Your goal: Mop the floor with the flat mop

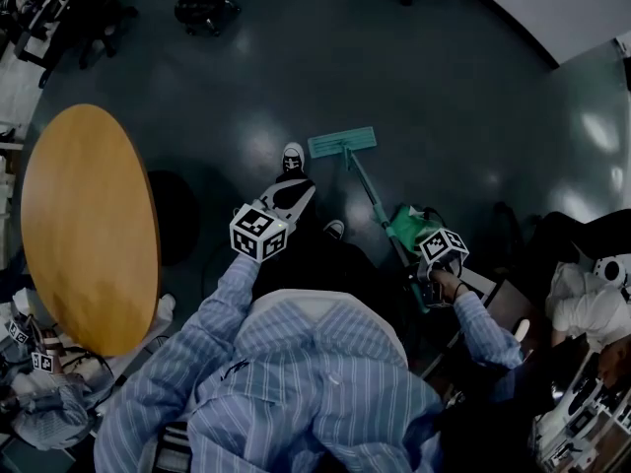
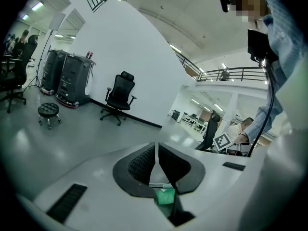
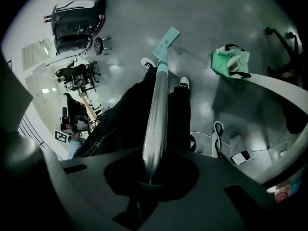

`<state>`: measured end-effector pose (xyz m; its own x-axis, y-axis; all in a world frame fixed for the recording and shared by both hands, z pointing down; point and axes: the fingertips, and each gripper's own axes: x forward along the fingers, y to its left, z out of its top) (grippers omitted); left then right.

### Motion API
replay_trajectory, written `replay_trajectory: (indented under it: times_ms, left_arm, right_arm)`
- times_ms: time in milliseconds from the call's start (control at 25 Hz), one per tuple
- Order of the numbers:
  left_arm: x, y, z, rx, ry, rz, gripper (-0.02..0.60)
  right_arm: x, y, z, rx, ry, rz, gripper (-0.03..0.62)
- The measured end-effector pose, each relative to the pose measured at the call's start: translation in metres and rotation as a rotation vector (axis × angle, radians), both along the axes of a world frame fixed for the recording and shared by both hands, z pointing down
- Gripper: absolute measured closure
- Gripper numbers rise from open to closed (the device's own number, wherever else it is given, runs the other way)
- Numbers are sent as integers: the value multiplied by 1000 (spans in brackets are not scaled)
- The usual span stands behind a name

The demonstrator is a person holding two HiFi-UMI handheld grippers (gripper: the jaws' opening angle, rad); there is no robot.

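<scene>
The flat mop's teal head (image 1: 342, 143) lies flat on the dark floor just ahead of the person's shoe (image 1: 293, 158). Its handle (image 1: 380, 210) slants back to the right, where my right gripper (image 1: 428, 269) is shut on it. In the right gripper view the metal handle (image 3: 158, 109) runs from between the jaws of the right gripper (image 3: 151, 174) down to the mop head (image 3: 166, 40). My left gripper (image 1: 299, 195) is held out over the person's legs, away from the mop. In its own view the left gripper (image 2: 156, 150) has its jaws together with nothing between them.
A round wooden table (image 1: 89, 225) fills the left side. A green bag (image 1: 407, 225) sits on the floor beside the mop handle. A rolling stool (image 1: 205, 6) and an office chair (image 2: 118, 97) stand farther off. A power strip with cables (image 3: 216, 138) lies near the feet. Another person (image 1: 592, 304) sits at the right.
</scene>
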<state>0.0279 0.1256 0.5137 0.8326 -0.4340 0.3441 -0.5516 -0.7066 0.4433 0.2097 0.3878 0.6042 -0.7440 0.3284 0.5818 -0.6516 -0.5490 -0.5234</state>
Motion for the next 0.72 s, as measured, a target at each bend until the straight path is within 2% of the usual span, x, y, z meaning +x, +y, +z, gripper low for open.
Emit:
replay_trajectory:
  times_ms: [120, 320, 520, 720]
  left_arm:
    - [-12, -6, 8, 0, 0, -19, 559]
    - [-31, -32, 16, -14, -5, -57, 559]
    - [-44, -62, 19, -17, -10, -83, 560]
    - [-64, -113, 23, -30, -15, -119, 560]
  right_arm:
    - [-10, -5, 12, -9, -3, -13, 557]
    - [-15, -49, 15, -5, 0, -24, 557]
    - [-14, -105, 18, 11, 21, -41, 557]
    - [-20, -185, 23, 31, 27, -43, 557]
